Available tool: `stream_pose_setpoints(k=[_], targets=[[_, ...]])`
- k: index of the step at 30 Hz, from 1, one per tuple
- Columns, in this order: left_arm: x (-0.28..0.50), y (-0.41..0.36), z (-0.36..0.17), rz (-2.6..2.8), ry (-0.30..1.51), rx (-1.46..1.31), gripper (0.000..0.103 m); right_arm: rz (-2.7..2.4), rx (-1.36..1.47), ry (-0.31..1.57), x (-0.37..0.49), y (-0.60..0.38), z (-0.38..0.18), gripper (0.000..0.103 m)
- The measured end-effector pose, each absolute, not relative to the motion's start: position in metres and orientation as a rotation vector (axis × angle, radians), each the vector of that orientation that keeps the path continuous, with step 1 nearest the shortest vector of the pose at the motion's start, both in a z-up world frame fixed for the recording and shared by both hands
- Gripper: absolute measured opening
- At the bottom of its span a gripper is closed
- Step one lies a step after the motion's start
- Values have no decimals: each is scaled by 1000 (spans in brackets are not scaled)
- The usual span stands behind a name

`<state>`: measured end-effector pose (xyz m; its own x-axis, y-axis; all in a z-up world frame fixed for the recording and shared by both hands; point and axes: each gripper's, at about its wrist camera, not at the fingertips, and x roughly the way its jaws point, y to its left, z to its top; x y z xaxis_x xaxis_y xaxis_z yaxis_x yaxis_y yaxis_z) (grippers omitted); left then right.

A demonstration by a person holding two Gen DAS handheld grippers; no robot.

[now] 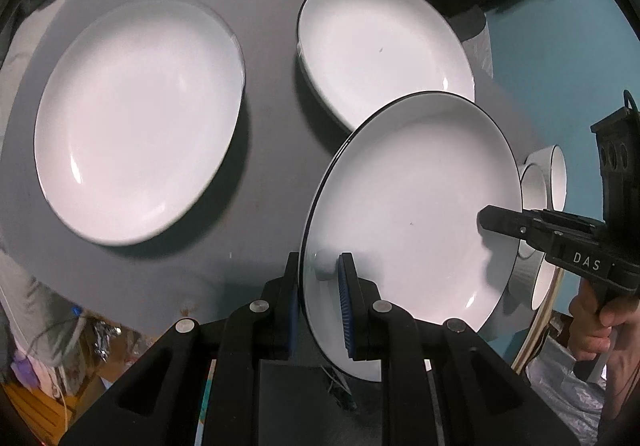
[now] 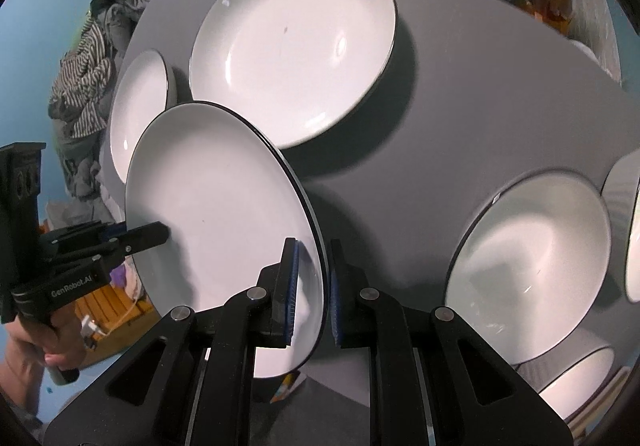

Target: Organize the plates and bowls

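A white plate with a thin dark rim (image 1: 412,214) (image 2: 216,198) hangs tilted above the grey table (image 1: 260,46), gripped from both sides. My left gripper (image 1: 320,262) is shut on its left rim, blue pads on either face. On the opposite rim my right gripper (image 2: 313,246) is shut as well. Each gripper shows in the other's view: the right one (image 1: 496,224) at the plate's far edge, the left one (image 2: 160,232) likewise. Two more white plates lie flat on the table, a big one (image 1: 140,118) (image 2: 136,106) and another (image 1: 380,46) (image 2: 292,46).
White bowls with dark rims stand at the table's right side (image 2: 532,266), one more at the frame edge (image 2: 628,226) and one lower down (image 2: 576,378). Crumpled clothes (image 2: 84,94) lie beyond the far edge. A hand (image 1: 596,330) grips the right tool's handle.
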<state>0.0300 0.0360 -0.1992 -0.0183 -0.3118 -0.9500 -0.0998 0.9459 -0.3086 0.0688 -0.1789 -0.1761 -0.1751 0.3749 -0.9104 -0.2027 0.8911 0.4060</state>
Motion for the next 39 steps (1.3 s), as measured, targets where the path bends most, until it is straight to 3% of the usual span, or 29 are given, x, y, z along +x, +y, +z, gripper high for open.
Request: stream_pose_setpoints(k=[18, 39], targets=[[113, 33, -186, -148, 1531, -273, 18, 509, 204, 1644, 126, -181, -167, 13], [169, 37, -220, -62, 1612, -216, 19, 488, 196, 1708, 177, -168, -198, 15]])
